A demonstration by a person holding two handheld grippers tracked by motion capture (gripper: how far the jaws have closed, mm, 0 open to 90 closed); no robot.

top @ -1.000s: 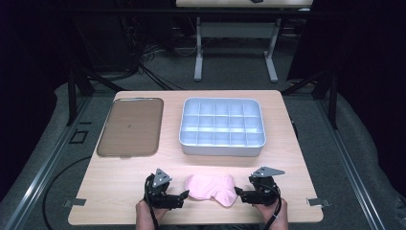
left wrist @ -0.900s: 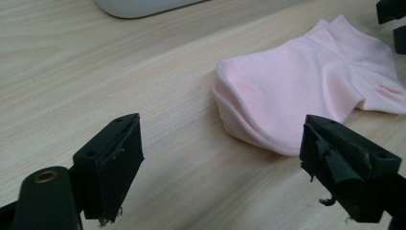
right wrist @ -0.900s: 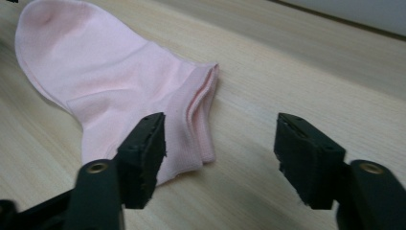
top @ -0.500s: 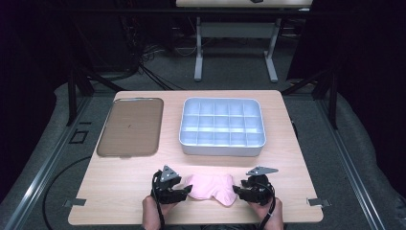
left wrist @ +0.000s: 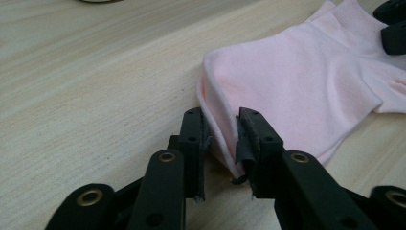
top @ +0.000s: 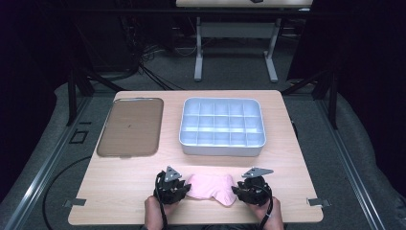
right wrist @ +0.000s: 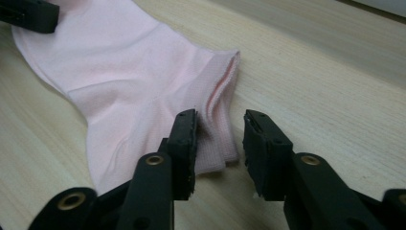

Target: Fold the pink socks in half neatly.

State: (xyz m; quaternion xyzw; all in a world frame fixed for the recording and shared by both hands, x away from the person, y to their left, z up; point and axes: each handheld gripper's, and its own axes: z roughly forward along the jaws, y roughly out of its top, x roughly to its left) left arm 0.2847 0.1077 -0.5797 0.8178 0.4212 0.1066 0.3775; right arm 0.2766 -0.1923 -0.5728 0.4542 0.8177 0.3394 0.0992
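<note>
The wooden table (top: pixel 143 172) carried everything, with a brown flat tray (top: pixel 130 126) at its far left and a white compartmented bin (top: pixel 222 125) just right of the tray, both well apart from the hands. At the near edge lay a pink sock (top: pixel 211 187), flat on the wood, stretched between the two tools.

The left gripper (top: pixel 181 190) sat at the sock's left end. Its own view showed the jaws set a little apart with the sock's folded end (left wrist: pixel 221 139) standing between them; the right pad touched the cloth, while the left pad stood just beside it, so the jaws were parted rather than clamped. The other gripper's black tips (left wrist: pixel 393 28) sat at the sock's far corner in that view.

The right gripper (top: pixel 241 191) sat at the sock's right end. Its own view showed jaws (right wrist: pixel 219 143) spread wider, the ribbed cuff (right wrist: pixel 218 124) lying between them against the left pad, with bare wood before the right pad; nothing was gripped.

The high view showed each hand (top: pixel 155 215) at the table's near edge, and nothing stood between the sock and the bin.
</note>
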